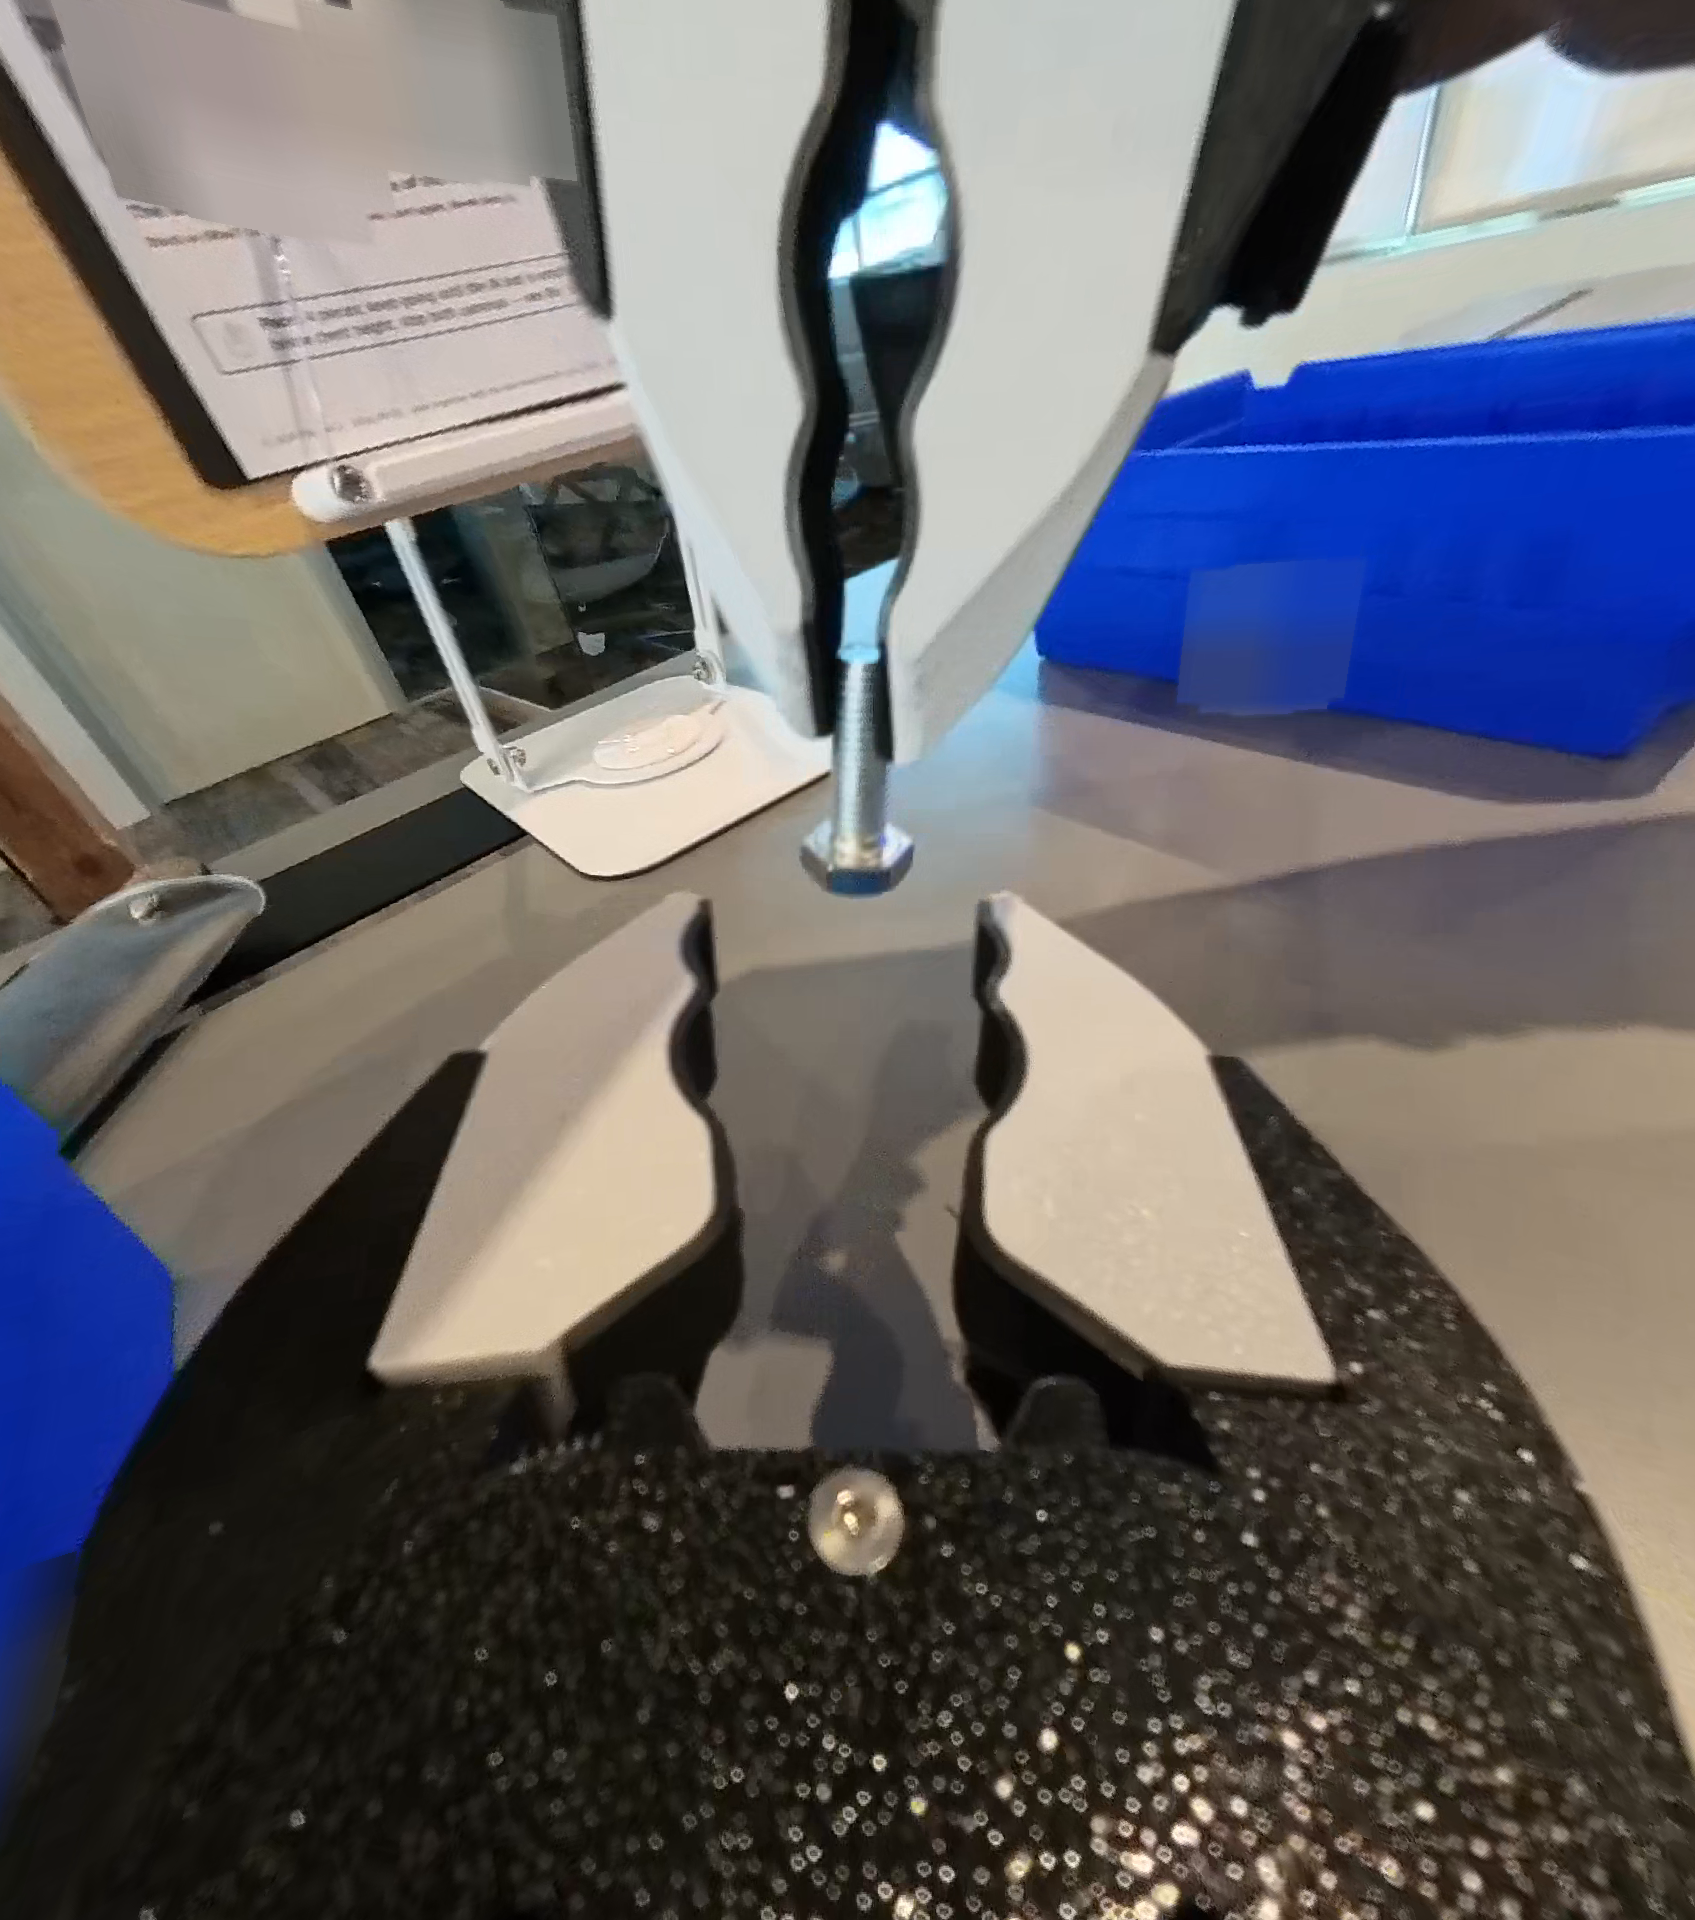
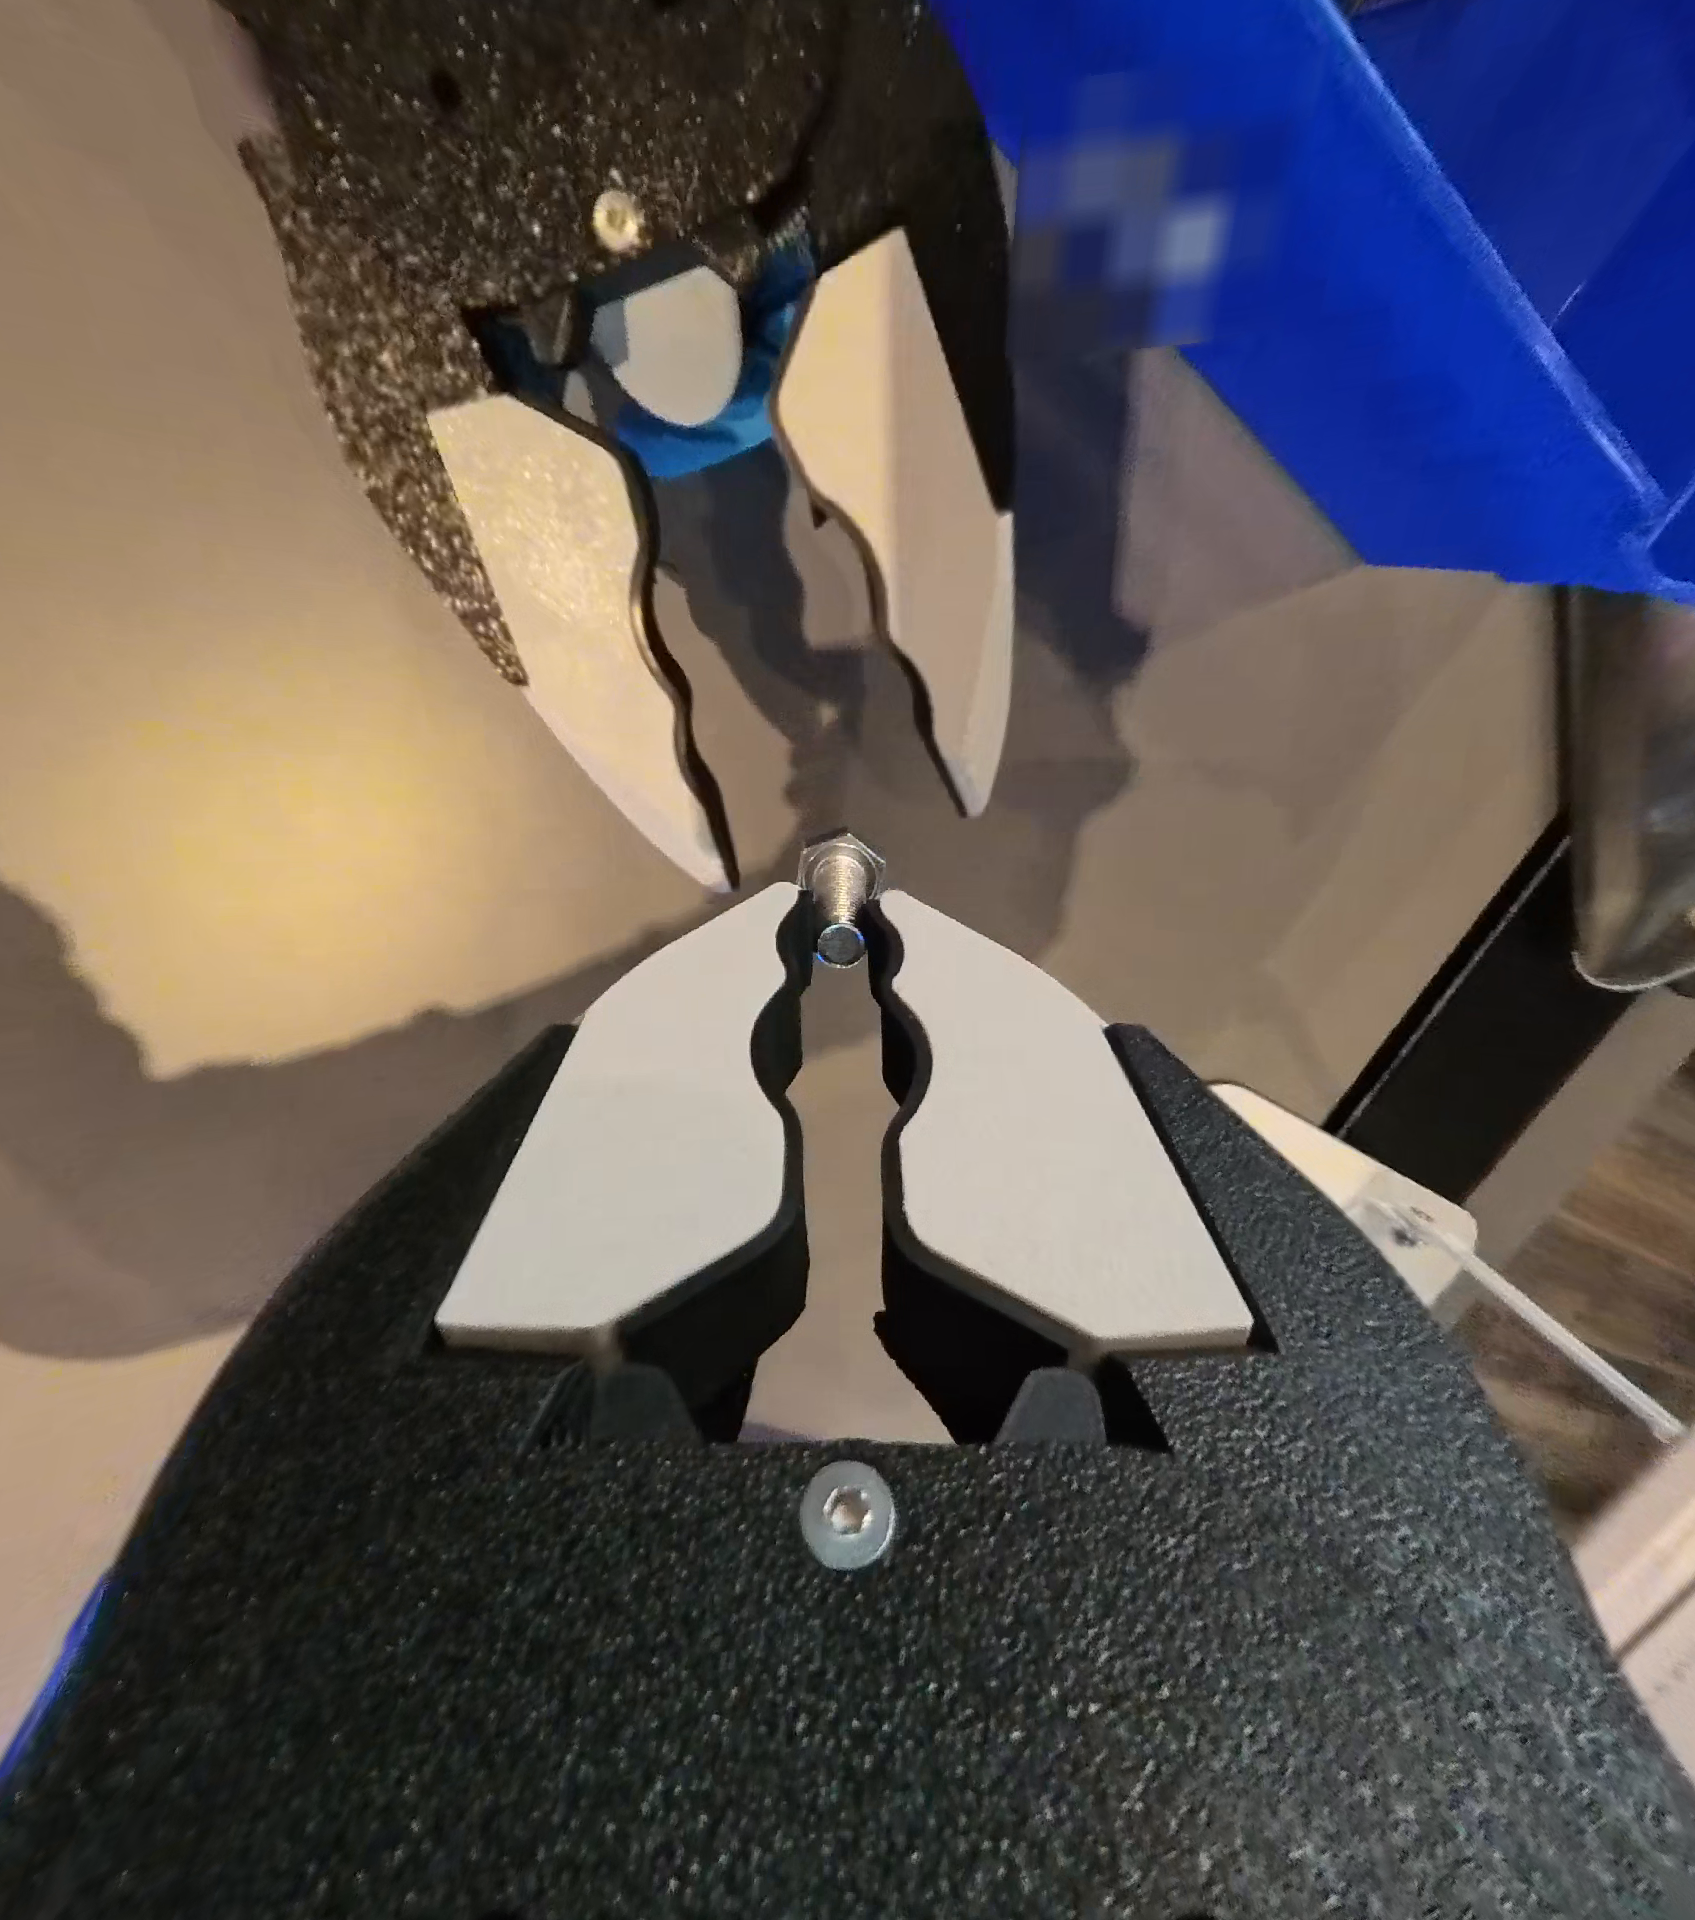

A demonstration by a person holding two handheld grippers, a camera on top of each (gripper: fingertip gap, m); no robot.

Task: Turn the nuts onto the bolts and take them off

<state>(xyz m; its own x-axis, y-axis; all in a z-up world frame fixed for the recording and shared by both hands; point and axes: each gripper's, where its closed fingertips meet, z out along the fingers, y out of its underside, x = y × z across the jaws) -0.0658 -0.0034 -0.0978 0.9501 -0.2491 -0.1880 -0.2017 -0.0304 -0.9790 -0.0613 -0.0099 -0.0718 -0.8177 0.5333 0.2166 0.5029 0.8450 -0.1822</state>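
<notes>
Though clamped, bolt [image 1: 857, 769] vertical (head-down).

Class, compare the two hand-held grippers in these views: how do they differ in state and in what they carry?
1. The right hand-held gripper is shut on the bolt's threaded shank; the left hand-held gripper is open and carries nothing.
2. The right one holds the bolt with its hex end toward the left one, whose fingertips sit just short of that end.

Both share pale wavy-edged fingers on speckled black bodies.

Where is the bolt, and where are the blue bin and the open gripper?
bolt [image 1: 859, 764]: left wrist view, threaded shaft.
blue bin [image 1: 1445, 551]: left wrist view, front wall.
left gripper [image 1: 845, 920]: left wrist view, between fingertips.
</notes>
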